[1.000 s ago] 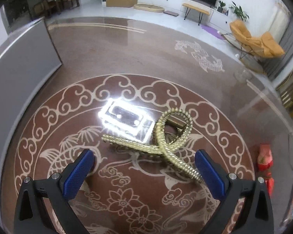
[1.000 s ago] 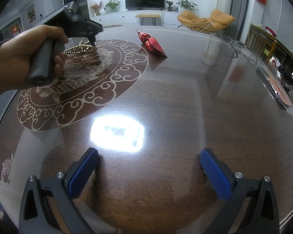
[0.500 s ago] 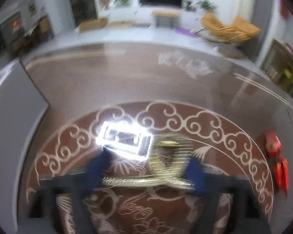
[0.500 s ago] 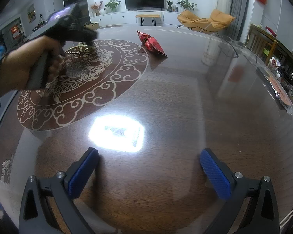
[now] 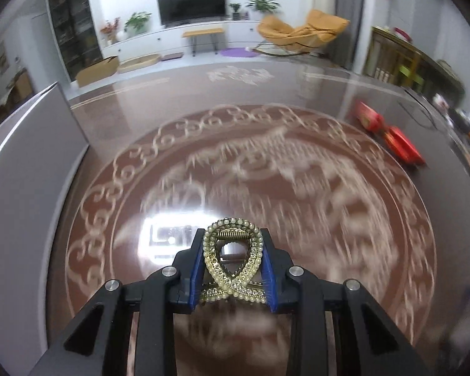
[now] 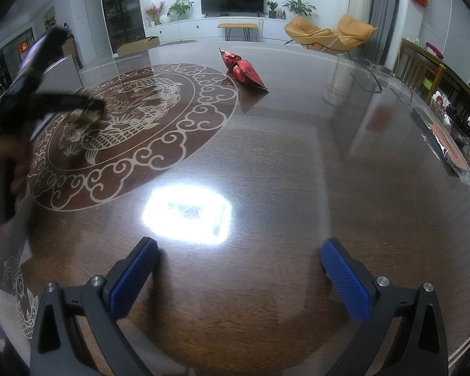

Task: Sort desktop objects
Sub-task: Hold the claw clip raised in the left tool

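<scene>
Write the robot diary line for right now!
left claw: shut on gold hair clip | right claw: open | red packet: on table

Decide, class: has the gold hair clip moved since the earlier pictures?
Yes. The gold hair clip has left the round table pattern where it lay and now sits clamped in the left gripper, above the table.

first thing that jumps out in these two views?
The gold pearl-studded hair claw, clamped between the blue pads of the left gripper low in the left wrist view. Next, the red foil packet lying on the glossy table beside the round carp-and-cloud inlay, and the white lamp glare on the table just ahead of the right gripper, which is open and holds nothing.
</scene>
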`<move>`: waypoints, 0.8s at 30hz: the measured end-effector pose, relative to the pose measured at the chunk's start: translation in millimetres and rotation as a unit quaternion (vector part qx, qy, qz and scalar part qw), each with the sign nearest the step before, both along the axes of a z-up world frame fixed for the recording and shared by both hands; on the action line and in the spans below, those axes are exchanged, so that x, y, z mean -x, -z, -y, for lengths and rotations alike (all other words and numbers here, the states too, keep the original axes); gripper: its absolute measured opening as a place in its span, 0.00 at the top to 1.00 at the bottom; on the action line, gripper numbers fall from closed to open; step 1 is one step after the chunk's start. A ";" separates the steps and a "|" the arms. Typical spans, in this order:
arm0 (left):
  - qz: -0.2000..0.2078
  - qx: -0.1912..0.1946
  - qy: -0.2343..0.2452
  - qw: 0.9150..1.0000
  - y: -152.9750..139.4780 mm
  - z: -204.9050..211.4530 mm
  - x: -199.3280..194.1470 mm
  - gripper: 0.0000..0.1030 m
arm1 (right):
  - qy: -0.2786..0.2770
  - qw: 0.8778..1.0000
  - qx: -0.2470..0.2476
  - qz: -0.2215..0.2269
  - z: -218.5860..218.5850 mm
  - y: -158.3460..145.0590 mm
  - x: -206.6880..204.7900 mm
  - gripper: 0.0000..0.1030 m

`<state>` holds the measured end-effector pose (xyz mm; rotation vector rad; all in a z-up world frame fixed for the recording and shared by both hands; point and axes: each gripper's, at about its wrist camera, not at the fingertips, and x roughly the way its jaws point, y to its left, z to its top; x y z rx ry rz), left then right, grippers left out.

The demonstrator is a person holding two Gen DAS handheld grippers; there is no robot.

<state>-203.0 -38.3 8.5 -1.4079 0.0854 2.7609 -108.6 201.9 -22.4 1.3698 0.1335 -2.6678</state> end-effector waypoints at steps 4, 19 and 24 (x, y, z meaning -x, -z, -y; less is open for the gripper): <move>-0.002 -0.001 0.018 1.000 -0.8 4.5 -41.7 0.69 | 0.000 1.000 0.000 0.000 0.2 -0.2 -0.7 0.00; -0.006 0.004 -0.001 1.000 10.0 18.5 -73.9 0.08 | 0.001 1.000 0.000 0.000 0.2 0.3 -0.1 0.00; 0.007 -0.010 -0.009 1.000 14.5 21.4 -70.9 0.00 | 0.001 1.000 0.000 0.000 0.3 -0.3 -1.3 0.00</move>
